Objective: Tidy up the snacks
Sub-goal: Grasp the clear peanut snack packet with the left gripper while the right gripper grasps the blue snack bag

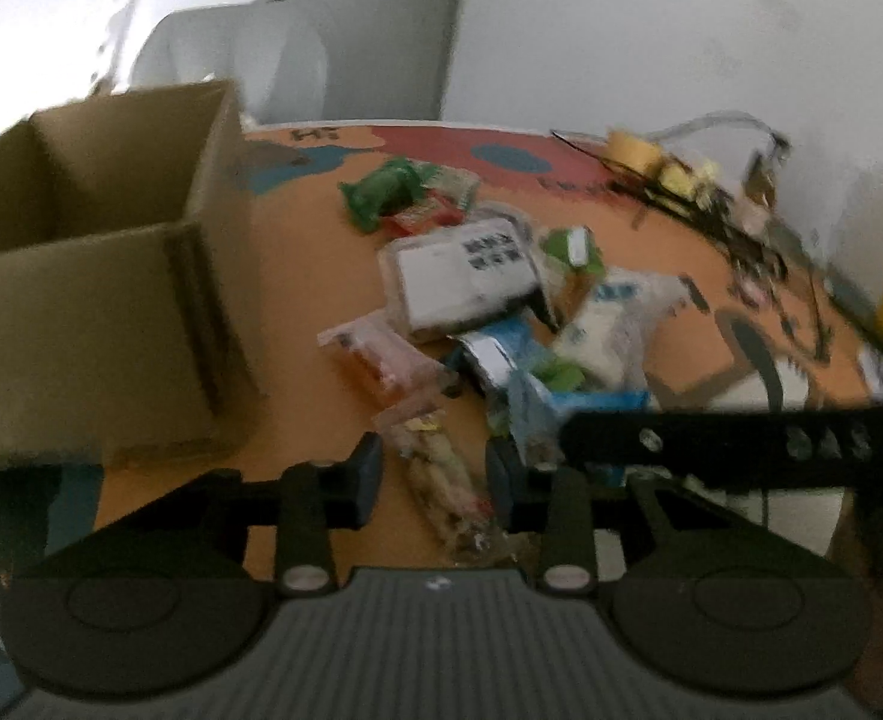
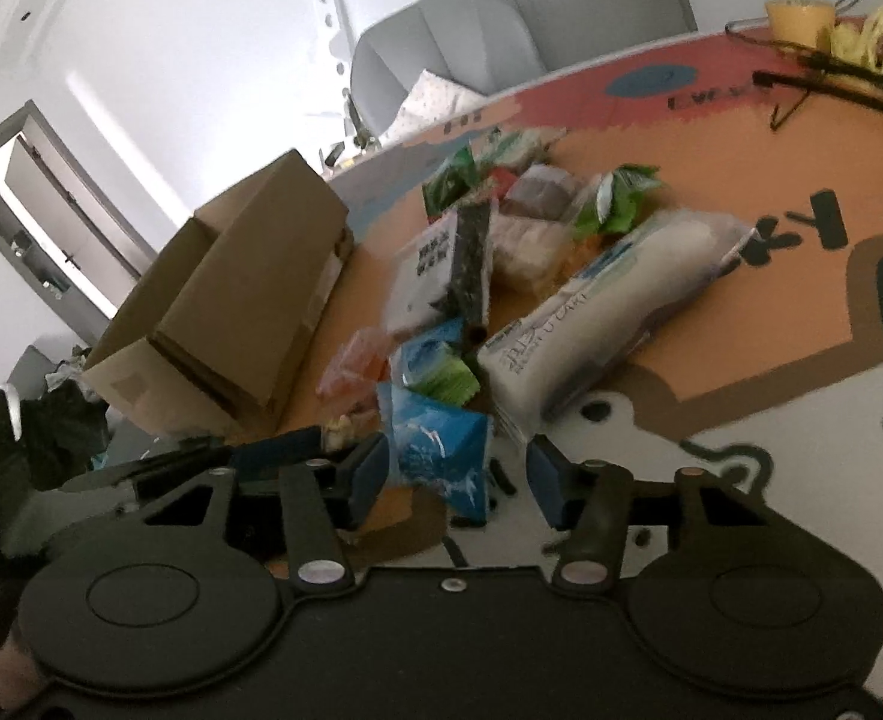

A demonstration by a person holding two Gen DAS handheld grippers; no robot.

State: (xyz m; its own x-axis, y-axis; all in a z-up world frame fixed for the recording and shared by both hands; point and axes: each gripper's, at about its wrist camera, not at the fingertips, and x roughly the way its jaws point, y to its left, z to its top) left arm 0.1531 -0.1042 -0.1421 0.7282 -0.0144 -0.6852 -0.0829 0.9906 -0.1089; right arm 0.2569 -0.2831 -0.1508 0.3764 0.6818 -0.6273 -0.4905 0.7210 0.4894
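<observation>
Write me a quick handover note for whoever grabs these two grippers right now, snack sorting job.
Left gripper: open, fingers either side of a clear-wrapped snack, not pressing it as far as the blur shows.
Right gripper: open, straddling a blue snack packet; left pad close to it, gap on the right.
Cardboard box: open, at the left of the table; what shows of its inside holds no snacks.
Snack pile: loose on the orange table beside the box.
Done: nothing boxed that I can see.
Left: grip both packets, move them into the box, then the rest of the pile.
</observation>
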